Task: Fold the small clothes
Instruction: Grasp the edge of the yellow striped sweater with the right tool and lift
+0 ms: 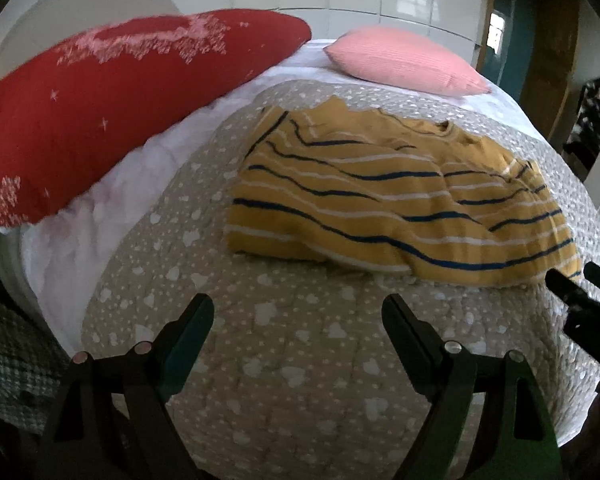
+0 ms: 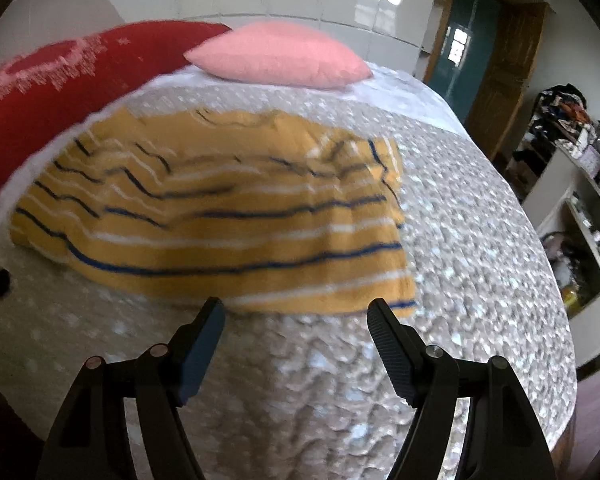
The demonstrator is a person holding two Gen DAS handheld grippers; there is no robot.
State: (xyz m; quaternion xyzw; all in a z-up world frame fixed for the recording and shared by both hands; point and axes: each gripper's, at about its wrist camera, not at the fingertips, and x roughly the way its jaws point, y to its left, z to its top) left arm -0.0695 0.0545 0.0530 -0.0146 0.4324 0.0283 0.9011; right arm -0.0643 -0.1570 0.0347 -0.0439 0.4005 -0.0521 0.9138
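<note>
Only the left wrist view shows the right tongs (image 1: 576,276) beside the near right corner of the rumpled yellow garment with navy and white stripes (image 1: 400,204); the right view alone shows cluttered white shelves (image 2: 580,208). Both the left tongs (image 1: 298,314) and right tongs (image 2: 296,316) gape, released. The garment lies on the beige heart-print bed quilt (image 1: 280,340), before a red pillow (image 1: 100,120) and pink pillow (image 1: 404,60).

I see one small garment (image 1: 400,200), a mustard-yellow knit top with thin navy and white stripes, lying crumpled and wrinkled on the bed's patterned quilt (image 1: 280,340). Its hem edge faces me, the neckline lies at the far side, and the cloth bunches in soft ridges.
</note>
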